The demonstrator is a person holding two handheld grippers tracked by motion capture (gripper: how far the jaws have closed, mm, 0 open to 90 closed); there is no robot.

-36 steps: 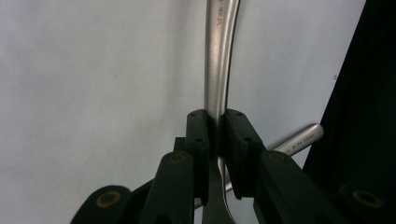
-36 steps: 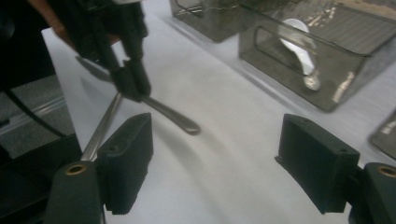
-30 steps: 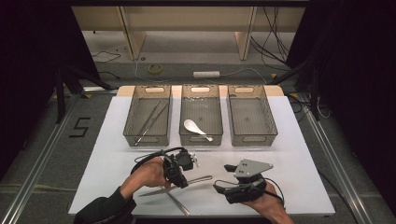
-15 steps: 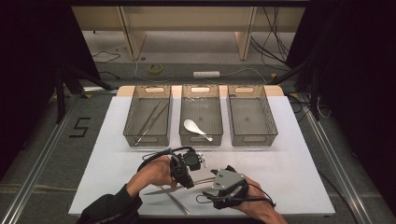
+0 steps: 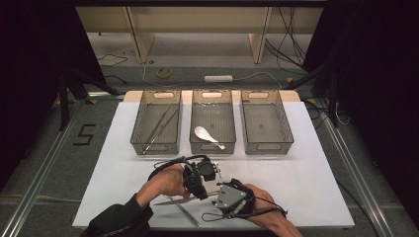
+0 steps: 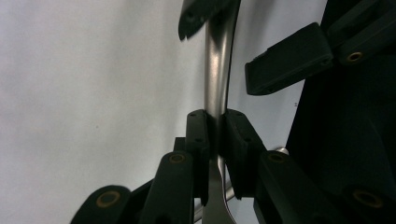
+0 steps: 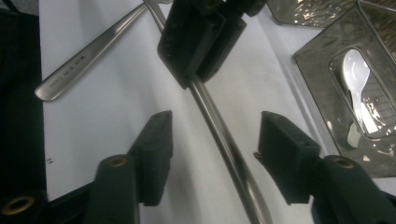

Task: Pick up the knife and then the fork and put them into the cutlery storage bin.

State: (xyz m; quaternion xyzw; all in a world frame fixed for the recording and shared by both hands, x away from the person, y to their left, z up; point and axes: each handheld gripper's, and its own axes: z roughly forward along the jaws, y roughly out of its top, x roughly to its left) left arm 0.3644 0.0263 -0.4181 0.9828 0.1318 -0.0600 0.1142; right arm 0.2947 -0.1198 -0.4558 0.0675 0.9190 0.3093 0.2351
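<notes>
The left tongs (image 6: 215,122) are pinched on the stem of a long polished steel utensil (image 6: 215,70), which runs up the middle of the left gripper view. In the high view this pair sits at lower centre (image 5: 201,183) above the white worktop (image 5: 306,182), holding the utensil off the surface so a second grip can be taken along the handle.

The right tongs (image 7: 212,154) straddle that same stem (image 7: 219,135). They have just been closing, but both pads stand clear of the metal (no contact yet). This looks like a handover or a two-point hold.

A second flat steel handle (image 7: 88,56) lies at upper left of the right gripper view.

In the high view, three clear mesh-bottomed bins sit in a row at upper centre, probably for sorting: the left bin (image 5: 141,126) holds slim metal tweezers (image 5: 159,126), the middle bin (image 5: 213,100) a white ceramic spoon (image 5: 206,136), and the right bin (image 5: 281,123) is unfilled.
</notes>
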